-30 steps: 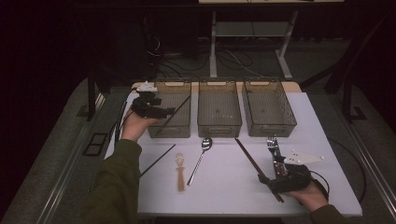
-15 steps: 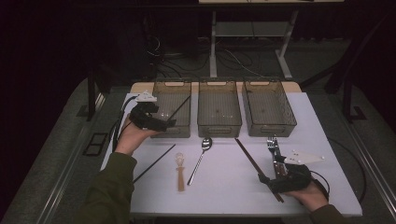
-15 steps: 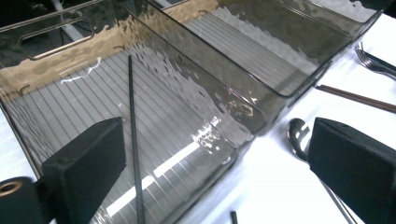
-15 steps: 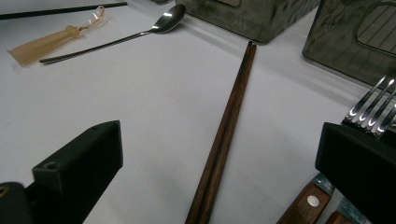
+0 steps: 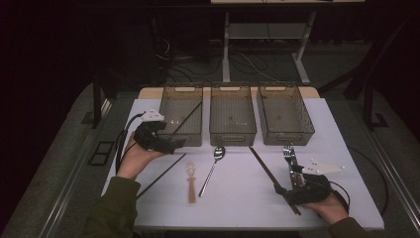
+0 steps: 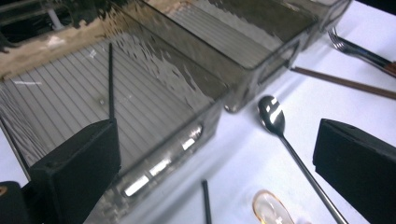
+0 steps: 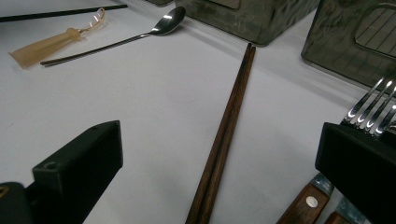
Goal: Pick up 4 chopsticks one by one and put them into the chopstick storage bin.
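Note:
My left gripper [image 5: 177,144] hovers open at the near wall of the left bin [image 5: 168,106]; nothing is between its jaws [image 6: 215,175]. A black chopstick [image 6: 110,77] leans inside that bin. A second black chopstick [image 5: 161,176] lies on the table beside an amber plastic spoon [image 5: 191,181] and a metal spoon [image 5: 212,168]. Low at the front right, my right gripper [image 5: 289,182] is open, with its jaws [image 7: 219,172] on either side of a pair of brown wooden chopsticks [image 7: 229,130]. Forks [image 7: 373,109] with wooden handles lie by its right jaw.
Three smoky plastic bins stand in a row at the back of the white table [image 5: 237,203]: the middle bin [image 5: 233,131] and the right bin [image 5: 307,134] look bare inside. A cable trails from each gripper. The table's edges drop to a dark floor.
My left gripper has come back from above the left bin toward the person and sunk to the bin's near wall. The right gripper has stayed still.

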A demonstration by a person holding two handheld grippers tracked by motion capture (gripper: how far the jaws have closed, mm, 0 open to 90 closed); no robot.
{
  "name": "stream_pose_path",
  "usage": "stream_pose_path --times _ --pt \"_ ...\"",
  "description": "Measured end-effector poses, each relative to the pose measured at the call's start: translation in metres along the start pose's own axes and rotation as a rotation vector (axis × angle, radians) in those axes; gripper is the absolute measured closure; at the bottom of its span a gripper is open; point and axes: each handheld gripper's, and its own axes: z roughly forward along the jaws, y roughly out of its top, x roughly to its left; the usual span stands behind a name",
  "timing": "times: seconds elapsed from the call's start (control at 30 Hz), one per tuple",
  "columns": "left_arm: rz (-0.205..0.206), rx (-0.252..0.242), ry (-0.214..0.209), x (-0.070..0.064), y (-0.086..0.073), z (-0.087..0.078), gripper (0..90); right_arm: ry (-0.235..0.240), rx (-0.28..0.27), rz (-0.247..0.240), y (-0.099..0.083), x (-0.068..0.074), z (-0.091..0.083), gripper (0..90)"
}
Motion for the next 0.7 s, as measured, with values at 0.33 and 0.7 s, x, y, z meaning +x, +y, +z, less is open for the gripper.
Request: stream_pose_path --times 0.33,0.7 --pt "0.012 -0.019 0.0 -0.016 -0.03 -0.008 2.9 -0.004 -0.004 -0.003 0.0 0.0 -0.001 0.5" --pt "-0.019 -0.01 0.008 -0.017 -0.071 -0.023 16.8 -0.004 -0.002 -0.008 0.0 0.0 -0.001 0.6"
